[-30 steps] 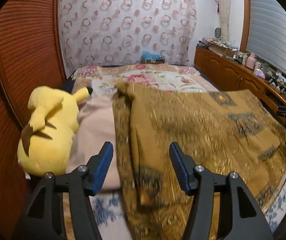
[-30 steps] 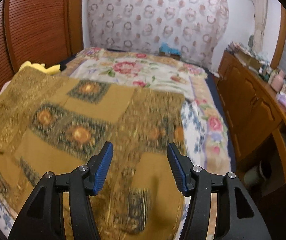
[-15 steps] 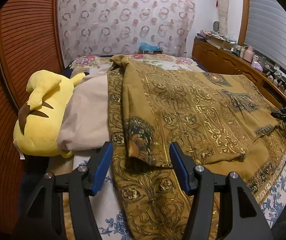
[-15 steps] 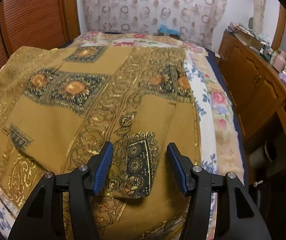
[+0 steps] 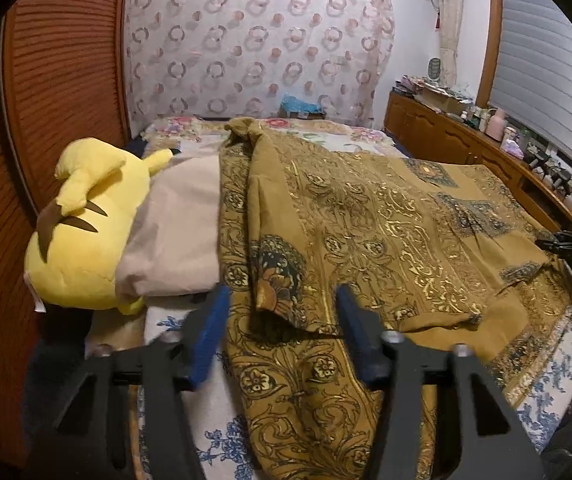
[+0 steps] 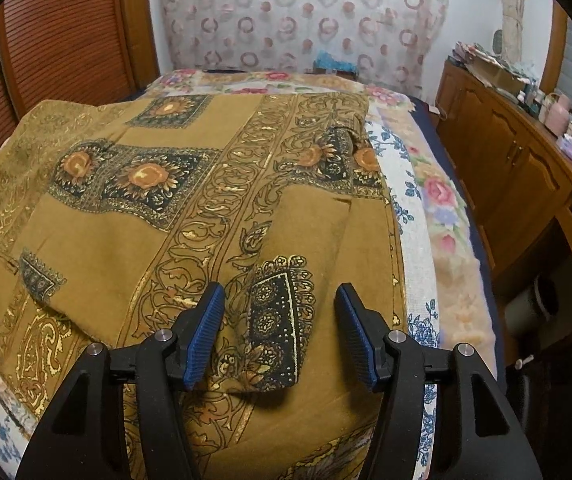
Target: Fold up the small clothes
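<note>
Two folded-over corners of the cloth [image 5: 366, 240], spread on the bed [image 6: 418, 216], are being approached for a further fold. Each must next be pinched. The left gripper [image 5: 282, 320] is closing around one corner, untouched; the right gripper [image 6: 280, 330] is held apart astride the other.

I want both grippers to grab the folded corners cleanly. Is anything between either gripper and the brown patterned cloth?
Nothing visible. The left gripper, its jaws closing, and the right gripper each straddle a folded corner of the cloth. The yellow plush toy lies off to the side.
</note>
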A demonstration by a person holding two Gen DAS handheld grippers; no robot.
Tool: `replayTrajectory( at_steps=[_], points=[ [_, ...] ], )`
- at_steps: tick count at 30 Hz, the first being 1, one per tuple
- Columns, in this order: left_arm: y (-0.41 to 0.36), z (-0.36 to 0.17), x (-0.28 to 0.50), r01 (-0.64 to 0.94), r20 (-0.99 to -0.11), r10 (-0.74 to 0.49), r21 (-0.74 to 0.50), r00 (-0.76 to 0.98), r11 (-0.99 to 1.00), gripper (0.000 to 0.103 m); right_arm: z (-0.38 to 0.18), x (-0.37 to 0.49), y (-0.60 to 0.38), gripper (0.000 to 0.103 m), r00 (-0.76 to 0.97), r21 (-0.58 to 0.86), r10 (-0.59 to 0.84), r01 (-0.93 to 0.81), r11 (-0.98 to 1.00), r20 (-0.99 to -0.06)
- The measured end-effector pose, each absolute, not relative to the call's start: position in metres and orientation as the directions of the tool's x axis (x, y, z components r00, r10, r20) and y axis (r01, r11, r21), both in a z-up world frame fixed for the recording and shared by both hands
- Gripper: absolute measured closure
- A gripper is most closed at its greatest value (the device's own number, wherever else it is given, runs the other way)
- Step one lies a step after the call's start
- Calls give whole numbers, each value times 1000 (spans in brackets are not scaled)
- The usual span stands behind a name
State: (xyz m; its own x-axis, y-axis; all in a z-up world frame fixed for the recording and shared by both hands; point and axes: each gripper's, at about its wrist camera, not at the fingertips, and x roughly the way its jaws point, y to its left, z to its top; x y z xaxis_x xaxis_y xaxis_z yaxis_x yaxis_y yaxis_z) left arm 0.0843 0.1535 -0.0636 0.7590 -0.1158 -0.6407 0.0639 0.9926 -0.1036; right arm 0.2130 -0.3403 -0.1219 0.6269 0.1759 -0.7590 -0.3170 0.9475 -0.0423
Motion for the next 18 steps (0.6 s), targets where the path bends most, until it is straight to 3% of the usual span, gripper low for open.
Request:
replayTrajectory(
  at_steps=[4, 18],
  points=[
    [152, -66, 86, 69, -643, -121, -106, 756, 992, 71, -122, 213, -341, 43, 626, -41, 177, -317, 948, -759],
    [151, -83, 103, 71, -689, -116, -93, 715, 993, 77, -122, 213, -341, 41, 627, -43, 175, -316, 948, -759]
  ],
)
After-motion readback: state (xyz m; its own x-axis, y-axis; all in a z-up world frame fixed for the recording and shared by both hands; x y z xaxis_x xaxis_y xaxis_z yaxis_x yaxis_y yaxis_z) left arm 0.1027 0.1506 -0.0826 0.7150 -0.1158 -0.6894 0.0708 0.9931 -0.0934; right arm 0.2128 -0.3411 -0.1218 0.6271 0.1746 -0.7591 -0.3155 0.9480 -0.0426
